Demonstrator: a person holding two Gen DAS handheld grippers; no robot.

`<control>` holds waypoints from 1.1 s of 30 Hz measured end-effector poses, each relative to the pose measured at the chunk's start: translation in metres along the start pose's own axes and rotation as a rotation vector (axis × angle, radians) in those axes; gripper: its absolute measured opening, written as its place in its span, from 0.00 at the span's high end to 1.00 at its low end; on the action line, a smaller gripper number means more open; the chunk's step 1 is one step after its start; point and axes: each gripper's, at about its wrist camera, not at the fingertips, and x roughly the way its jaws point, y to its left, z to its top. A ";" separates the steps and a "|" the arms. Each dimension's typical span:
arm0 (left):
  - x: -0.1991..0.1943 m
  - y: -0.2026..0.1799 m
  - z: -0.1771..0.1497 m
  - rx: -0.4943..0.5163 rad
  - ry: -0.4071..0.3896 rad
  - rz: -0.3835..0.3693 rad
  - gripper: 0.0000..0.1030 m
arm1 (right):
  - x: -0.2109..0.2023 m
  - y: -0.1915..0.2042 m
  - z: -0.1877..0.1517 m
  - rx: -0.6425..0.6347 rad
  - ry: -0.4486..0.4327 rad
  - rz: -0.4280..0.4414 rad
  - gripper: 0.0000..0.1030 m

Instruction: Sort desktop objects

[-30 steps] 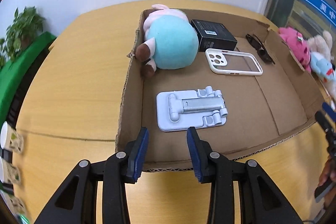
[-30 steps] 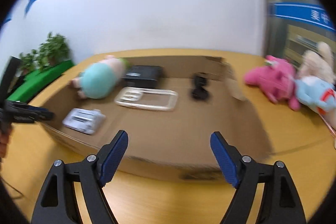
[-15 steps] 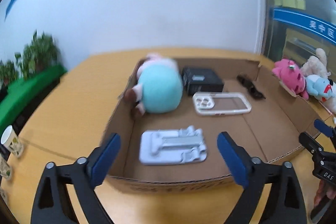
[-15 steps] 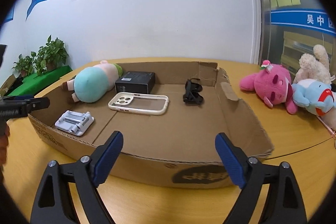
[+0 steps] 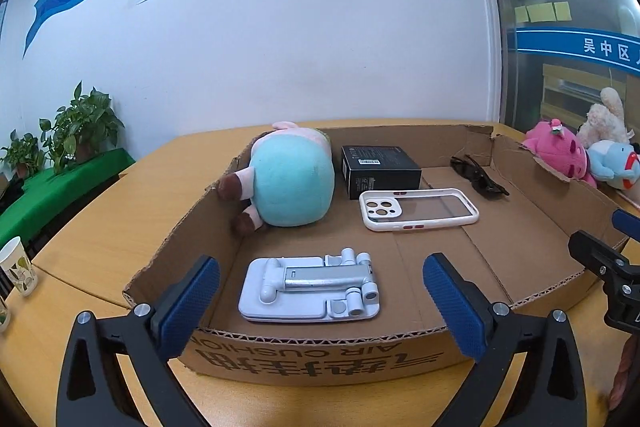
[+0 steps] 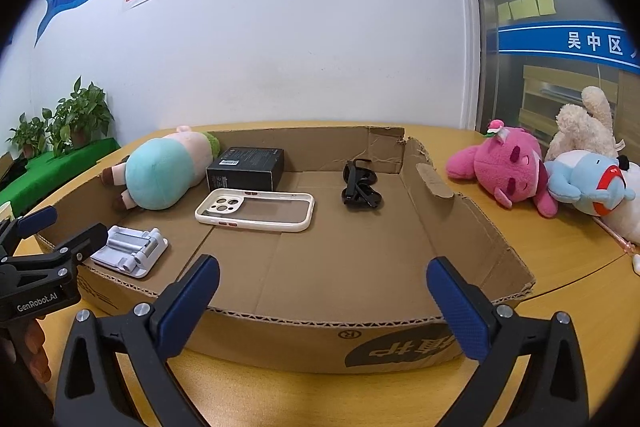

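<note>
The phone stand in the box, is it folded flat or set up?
Folded flat. The phone stand lies low on the cardboard box floor, its arm down along the base plate.

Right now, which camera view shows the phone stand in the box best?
The left wrist view: the phone stand lies close, whole and seen from above. In the right wrist view the stand is small, far to the left, partly hidden behind the left gripper.
</note>
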 end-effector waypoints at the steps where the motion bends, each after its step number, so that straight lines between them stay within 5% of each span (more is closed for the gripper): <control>1: 0.000 0.000 0.000 0.000 0.000 -0.001 0.00 | 0.000 -0.001 0.000 0.000 0.000 0.001 0.00; 33: -0.001 0.000 0.000 -0.002 0.000 0.000 0.00 | 0.001 -0.002 -0.001 -0.001 0.005 0.000 0.00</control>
